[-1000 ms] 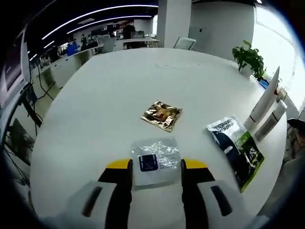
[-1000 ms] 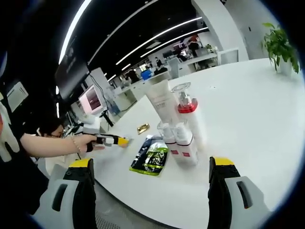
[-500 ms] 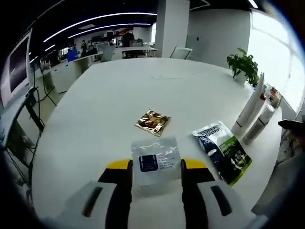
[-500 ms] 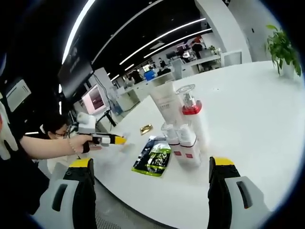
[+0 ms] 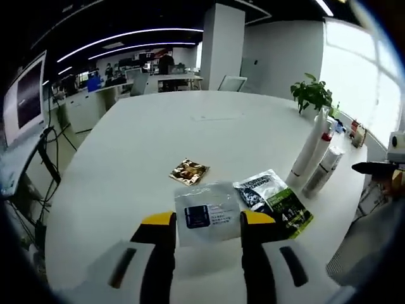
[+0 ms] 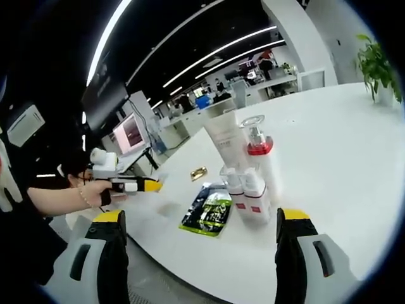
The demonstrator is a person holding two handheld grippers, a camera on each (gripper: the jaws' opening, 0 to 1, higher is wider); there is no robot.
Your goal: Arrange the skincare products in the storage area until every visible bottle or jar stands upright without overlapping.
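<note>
White round table [image 5: 158, 126] in open office, plant [image 5: 310, 95] at far edge; left gripper [image 5: 205, 221] pinches clear packet [image 5: 206, 212] above table; bottles [image 6: 250, 171] upright beside green pouch [image 6: 209, 212]; right gripper [image 6: 199, 218] spread wide.

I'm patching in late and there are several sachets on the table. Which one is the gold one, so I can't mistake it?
On the big white round table, find the tall white bottles near the potted plant. Beside them lies a dark green sachet; the gold sachet lies alone further toward the table's middle. It is the smallest, shiny and crinkled.
</note>
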